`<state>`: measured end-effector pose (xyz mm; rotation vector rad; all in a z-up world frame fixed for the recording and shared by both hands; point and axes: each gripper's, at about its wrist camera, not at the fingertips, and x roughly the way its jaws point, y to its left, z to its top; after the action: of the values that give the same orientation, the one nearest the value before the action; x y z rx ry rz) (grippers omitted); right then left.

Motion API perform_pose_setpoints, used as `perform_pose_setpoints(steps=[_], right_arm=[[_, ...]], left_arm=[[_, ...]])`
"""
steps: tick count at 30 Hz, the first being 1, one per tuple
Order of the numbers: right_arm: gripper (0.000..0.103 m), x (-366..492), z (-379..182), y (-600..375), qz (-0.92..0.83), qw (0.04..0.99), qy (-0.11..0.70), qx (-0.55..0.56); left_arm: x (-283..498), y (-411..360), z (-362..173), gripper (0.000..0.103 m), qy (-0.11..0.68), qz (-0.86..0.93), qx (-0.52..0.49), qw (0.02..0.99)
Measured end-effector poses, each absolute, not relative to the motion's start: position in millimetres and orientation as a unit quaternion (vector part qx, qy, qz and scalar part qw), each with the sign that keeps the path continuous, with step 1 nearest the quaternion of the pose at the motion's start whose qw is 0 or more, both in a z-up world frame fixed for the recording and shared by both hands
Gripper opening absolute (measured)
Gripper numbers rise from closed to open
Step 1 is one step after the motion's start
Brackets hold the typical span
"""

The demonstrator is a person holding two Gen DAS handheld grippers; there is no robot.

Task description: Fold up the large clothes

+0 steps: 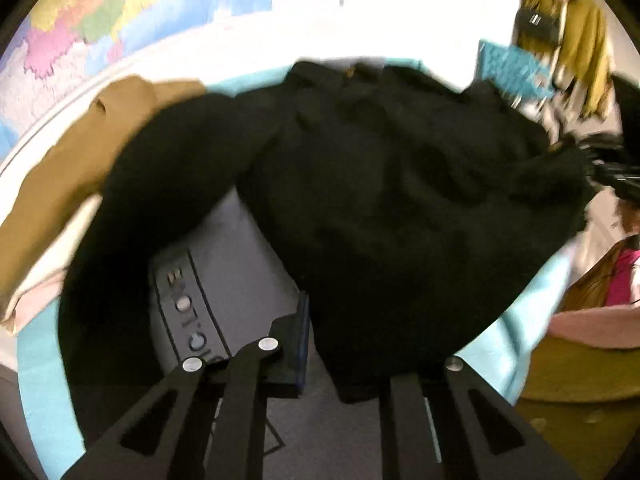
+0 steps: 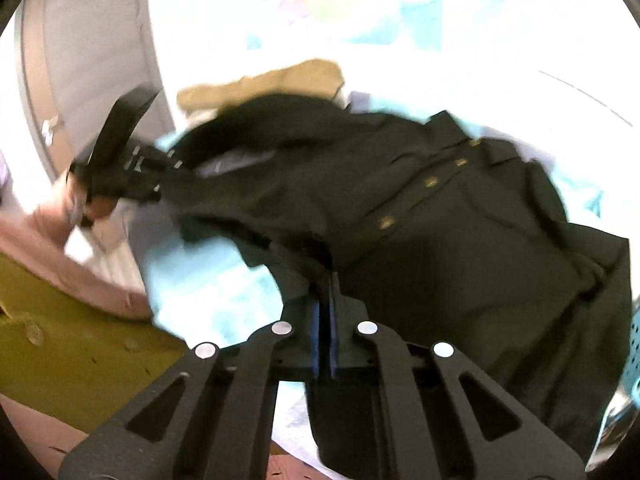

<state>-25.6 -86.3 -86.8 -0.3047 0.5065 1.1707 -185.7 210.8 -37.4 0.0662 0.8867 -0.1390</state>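
Note:
A large black button-front garment [image 1: 400,200] lies bunched across the turquoise bed sheet [image 1: 520,320], everything blurred. My left gripper [image 1: 332,320] is shut on its near hem. One blue-padded finger [image 1: 302,340] shows; the cloth hides the other. In the right wrist view the garment [image 2: 440,240] shows a row of gold buttons. My right gripper [image 2: 326,292] is shut on a fold of its edge, and black cloth hangs below the jaws. Each view also catches the opposite gripper at the garment's far side: the right gripper [image 1: 612,168], and the left gripper [image 2: 120,164] in a hand.
A tan garment [image 1: 80,160] lies at the bed's far side, partly under the black one. A grey cloth with printed letters [image 1: 224,280] sits beneath my left gripper. A map [image 1: 80,20] hangs on the wall, and mustard clothes [image 1: 580,40] hang at the right. A mustard surface [image 2: 72,360] borders the bed.

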Motion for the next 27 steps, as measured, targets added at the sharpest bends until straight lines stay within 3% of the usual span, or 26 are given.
perform_pose_setpoints(steps=[6, 8, 10, 11, 12, 16, 18, 20, 27], right_arm=[[0.002, -62.7, -70.2, -98.5, 0.589, 0.762, 0.213, -0.164], [0.003, -69.3, -87.6, -90.4, 0.581, 0.749, 0.237, -0.215], [0.022, -62.4, -108.2, -81.3, 0.554, 0.749, 0.267, -0.246], [0.052, -60.5, -114.5, -79.3, 0.547, 0.749, 0.278, -0.251], [0.071, -57.4, -120.8, -77.3, 0.547, 0.742, 0.292, -0.254], [0.069, -53.3, -111.6, -93.6, 0.576, 0.725, 0.291, -0.242], [0.069, -41.2, -91.0, -113.0, 0.588, 0.732, 0.277, -0.204], [0.069, -25.2, -74.4, -130.7, 0.591, 0.747, 0.262, -0.157], [0.071, 83.0, -40.8, -108.2, 0.487, 0.832, 0.254, -0.080]], left_arm=[[-216.7, 189.8, 3.1, 0.009, 0.386, -0.102, 0.051, 0.915], [-220.3, 188.2, -2.8, 0.018, 0.400, -0.096, 0.068, 0.909], [-217.4, 192.0, -18.6, 0.025, 0.433, -0.064, 0.084, 0.895], [-213.1, 194.9, -30.5, 0.035, 0.452, -0.060, 0.076, 0.887], [-214.4, 195.4, -37.1, 0.037, 0.460, -0.061, 0.072, 0.883], [-221.4, 200.1, -36.6, 0.050, 0.444, -0.069, 0.077, 0.890], [-227.6, 210.3, -17.7, 0.064, 0.405, -0.080, 0.069, 0.908], [-234.4, 222.2, 10.8, 0.084, 0.352, -0.086, 0.059, 0.930], [-157.3, 206.0, 45.0, 0.088, 0.329, -0.087, 0.101, 0.935]])
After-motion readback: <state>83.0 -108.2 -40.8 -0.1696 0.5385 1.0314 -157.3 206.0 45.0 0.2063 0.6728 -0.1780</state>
